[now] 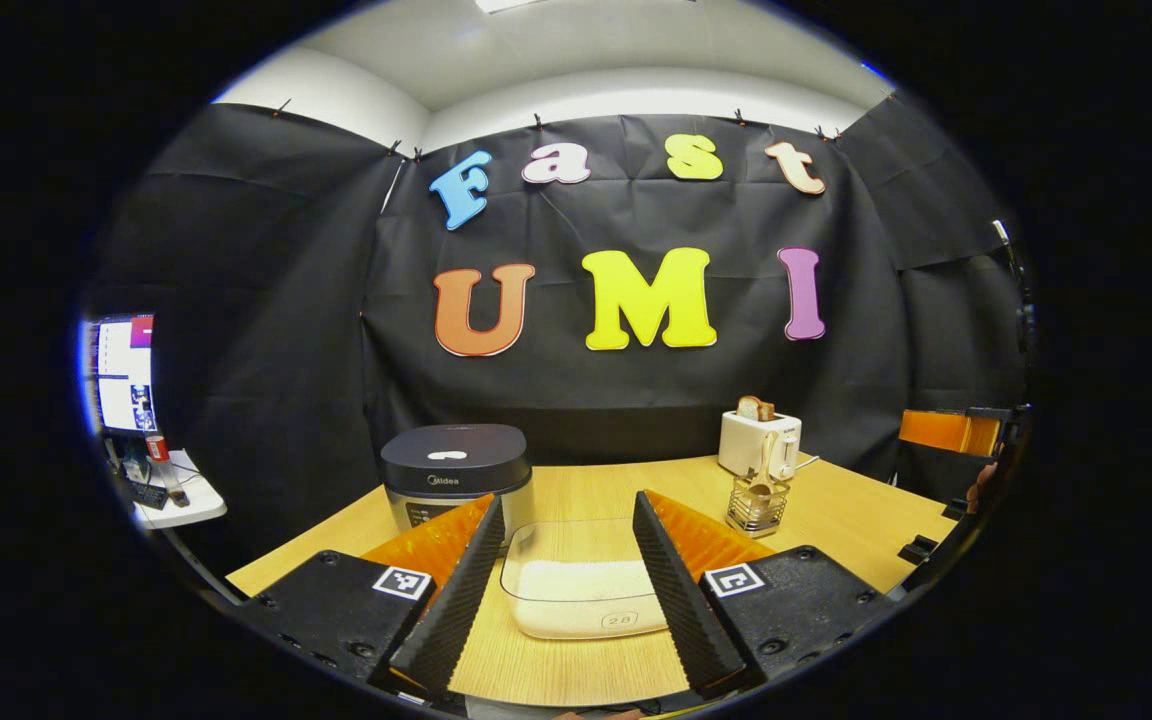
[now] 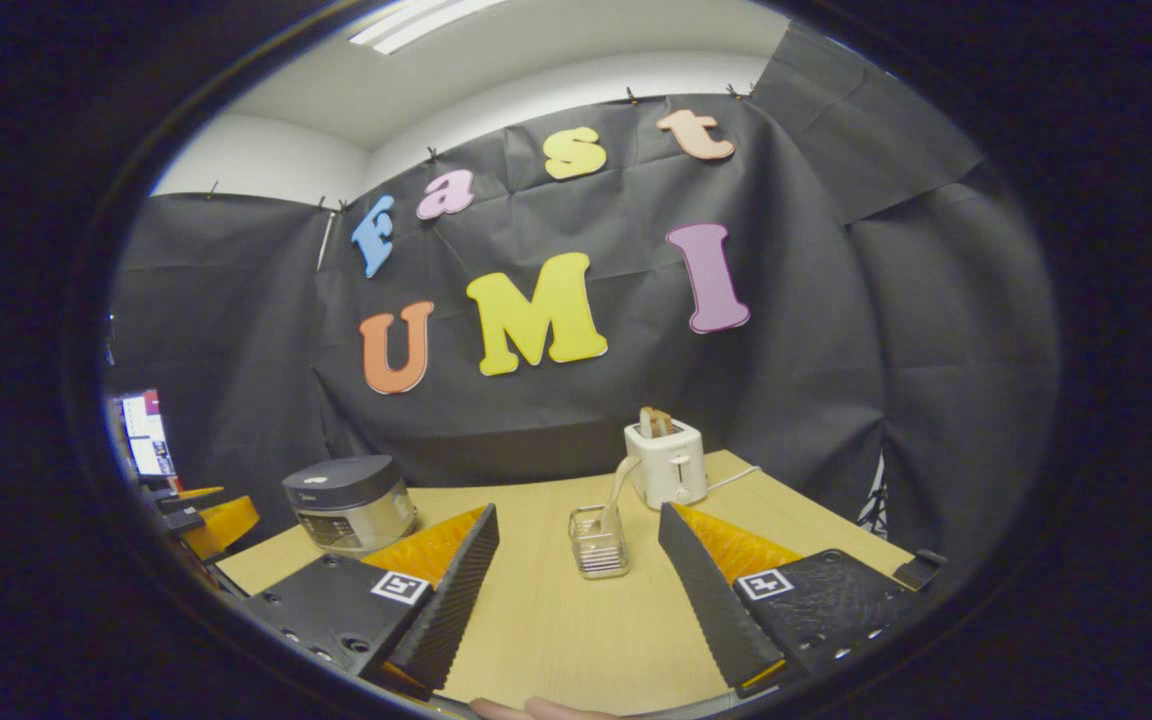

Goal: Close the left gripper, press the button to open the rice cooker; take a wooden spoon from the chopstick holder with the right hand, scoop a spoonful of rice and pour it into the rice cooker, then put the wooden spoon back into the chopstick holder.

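The rice cooker (image 1: 456, 478) (image 2: 349, 502), dark lid down, stands at the table's back left. A clear container of white rice (image 1: 581, 595) lies in front of my open left gripper (image 1: 569, 590), between its fingers but untouched. The wire chopstick holder (image 1: 757, 505) (image 2: 598, 541) holds an upright wooden spoon (image 1: 765, 470) (image 2: 620, 488). My right gripper (image 2: 576, 600) stands open above bare table, short of the holder. The right gripper's body (image 1: 951, 440) shows at the left gripper view's right edge, and the left gripper's body (image 2: 206, 515) at the right gripper view's left edge.
A white toaster (image 1: 759, 442) (image 2: 668, 462) with bread in it stands behind the holder, its cord trailing right. A monitor (image 1: 124, 372) and a small side table (image 1: 176, 500) sit beyond the wooden table's (image 2: 556, 620) left edge.
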The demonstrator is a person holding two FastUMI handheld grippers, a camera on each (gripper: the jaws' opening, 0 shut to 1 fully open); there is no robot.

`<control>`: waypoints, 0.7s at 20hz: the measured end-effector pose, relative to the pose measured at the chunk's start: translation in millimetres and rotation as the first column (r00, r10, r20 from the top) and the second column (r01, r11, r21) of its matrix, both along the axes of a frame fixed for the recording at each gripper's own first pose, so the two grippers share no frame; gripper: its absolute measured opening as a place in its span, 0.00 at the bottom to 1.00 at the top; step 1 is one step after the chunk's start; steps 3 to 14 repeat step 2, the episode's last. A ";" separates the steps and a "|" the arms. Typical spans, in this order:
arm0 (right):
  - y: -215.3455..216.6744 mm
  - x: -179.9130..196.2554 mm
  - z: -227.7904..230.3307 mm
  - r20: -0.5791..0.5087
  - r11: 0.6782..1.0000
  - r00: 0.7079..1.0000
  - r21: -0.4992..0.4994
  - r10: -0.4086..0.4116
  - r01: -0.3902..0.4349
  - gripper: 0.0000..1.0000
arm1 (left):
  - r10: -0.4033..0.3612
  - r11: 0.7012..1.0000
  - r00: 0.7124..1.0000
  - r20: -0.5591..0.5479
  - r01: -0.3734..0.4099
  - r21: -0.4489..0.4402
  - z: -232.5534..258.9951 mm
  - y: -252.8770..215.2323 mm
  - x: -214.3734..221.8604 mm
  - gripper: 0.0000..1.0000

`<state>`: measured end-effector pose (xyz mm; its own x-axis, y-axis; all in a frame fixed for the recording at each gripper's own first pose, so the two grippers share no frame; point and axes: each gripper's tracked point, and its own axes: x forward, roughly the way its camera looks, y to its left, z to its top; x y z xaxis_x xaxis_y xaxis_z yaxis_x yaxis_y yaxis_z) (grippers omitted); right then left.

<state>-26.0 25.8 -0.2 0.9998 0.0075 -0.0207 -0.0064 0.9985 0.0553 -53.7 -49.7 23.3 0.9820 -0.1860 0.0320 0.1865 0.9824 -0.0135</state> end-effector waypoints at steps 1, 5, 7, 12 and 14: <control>3.9 0.5 -3.4 -0.009 1.000 1.000 0.002 0.008 -0.008 0.96 | -0.001 1.000 1.000 -0.009 0.001 0.010 -2.6 1.7 0.3 0.84; 8.0 1.9 -8.0 -0.021 1.000 1.000 0.004 0.018 -0.018 0.96 | 0.006 1.000 1.000 -0.003 -0.006 0.007 -1.8 5.0 1.0 0.84; 8.0 1.9 -8.0 -0.021 1.000 1.000 0.004 0.018 -0.018 0.96 | 0.006 1.000 1.000 -0.003 -0.006 0.007 -1.8 5.0 1.0 0.84; 8.0 1.9 -8.0 -0.021 1.000 1.000 0.004 0.018 -0.018 0.96 | 0.006 1.000 1.000 -0.003 -0.006 0.007 -1.8 5.0 1.0 0.84; 8.0 1.9 -8.0 -0.021 1.000 1.000 0.004 0.018 -0.018 0.96 | 0.006 1.000 1.000 -0.003 -0.006 0.007 -1.8 5.0 1.0 0.84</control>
